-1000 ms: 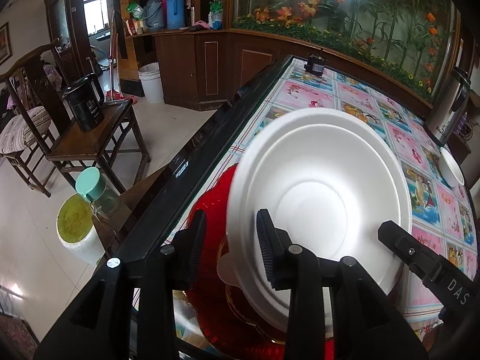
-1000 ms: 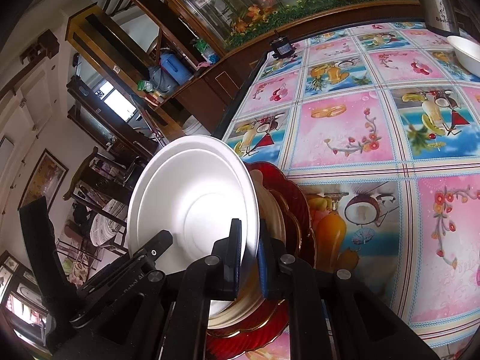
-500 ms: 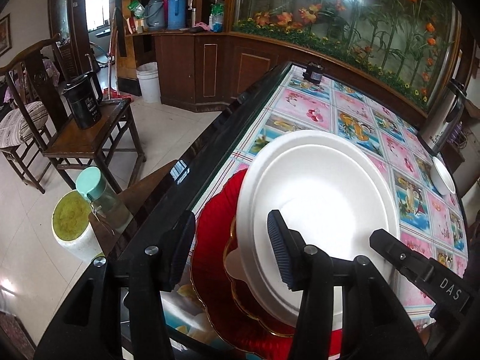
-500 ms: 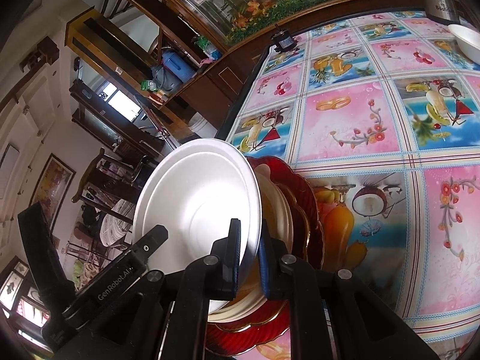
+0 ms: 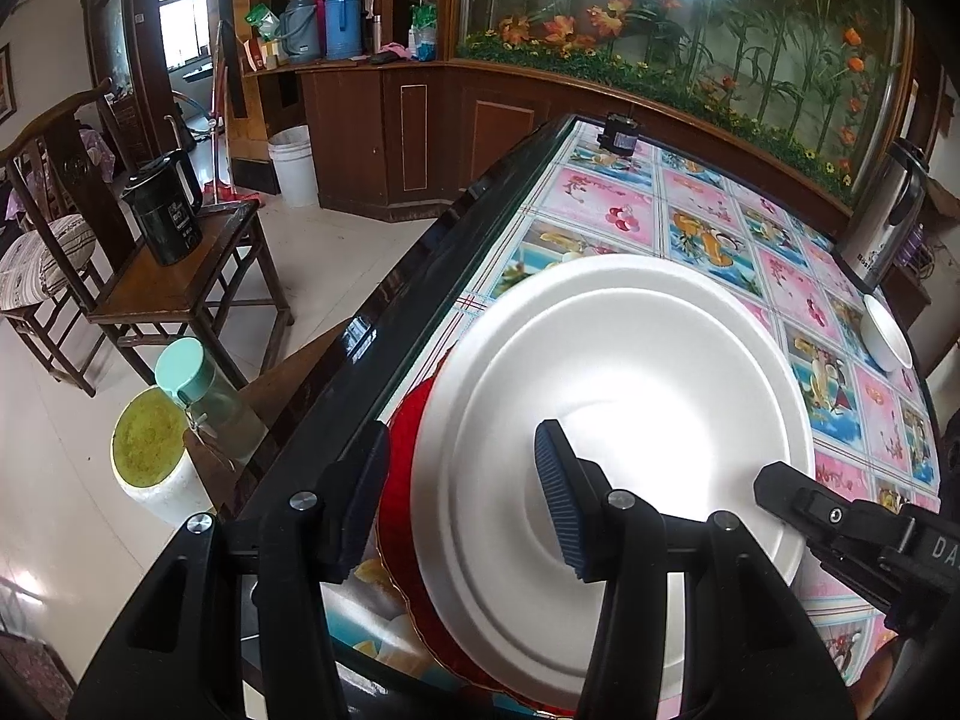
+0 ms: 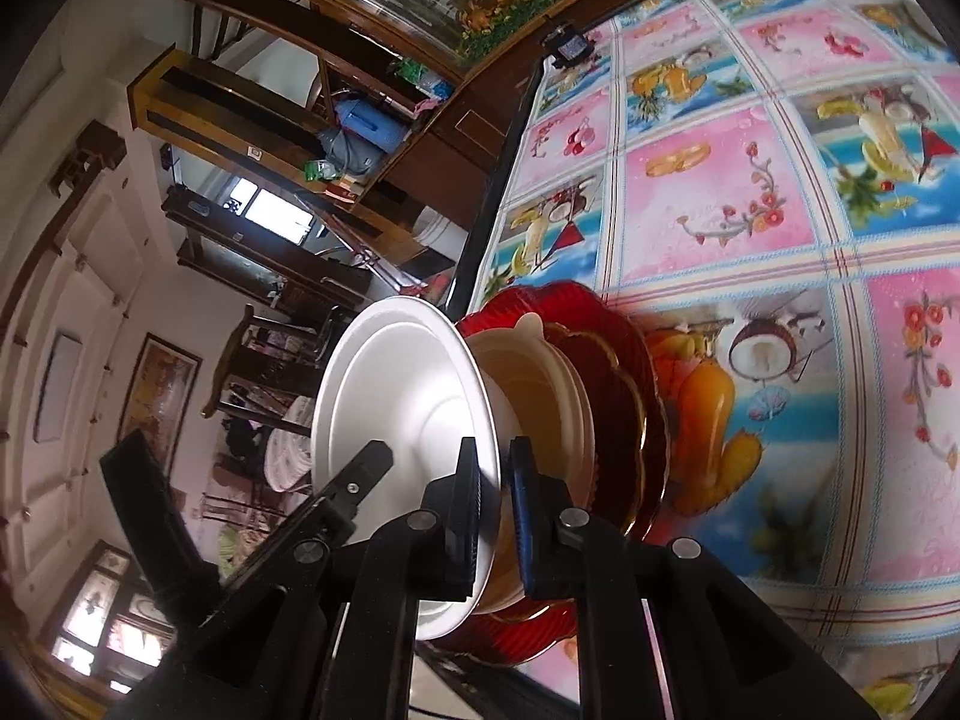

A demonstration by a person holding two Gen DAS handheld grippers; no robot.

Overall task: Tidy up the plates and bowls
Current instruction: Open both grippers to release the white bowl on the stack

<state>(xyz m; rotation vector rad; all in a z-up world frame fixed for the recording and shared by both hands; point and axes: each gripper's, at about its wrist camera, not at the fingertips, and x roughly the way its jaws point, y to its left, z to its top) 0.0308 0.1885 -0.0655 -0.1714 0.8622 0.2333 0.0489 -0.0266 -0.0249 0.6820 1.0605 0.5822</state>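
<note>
A large white bowl [image 5: 612, 420] sits tilted on top of a stack of dishes at the table's near left edge. Under it lie a cream dish [image 6: 534, 384], a dark red gold-rimmed plate [image 6: 618, 402] and a wide red plate [image 5: 408, 468]. My right gripper [image 6: 498, 498] is shut on the white bowl's [image 6: 408, 396] rim, and it also shows as a black arm, the right gripper [image 5: 780, 498], on the bowl's right side. My left gripper [image 5: 456, 504] stands open across the opposite rim, one finger outside and one inside the bowl, pads not pressing.
The flowered tablecloth [image 5: 708, 240] runs back to a small white bowl [image 5: 885, 333], a steel flask [image 5: 882, 222] and a small black object [image 5: 621, 135]. Past the table's black edge [image 5: 372, 372] are a teal-lidded bottle [image 5: 198, 396], a bucket [image 5: 147, 456] and a stool with a black jug [image 5: 168, 216].
My left gripper's jaws have spread wider around the bowl's rim. The right gripper has rolled while keeping its grip, so the bowl and stack now lean differently in its view.
</note>
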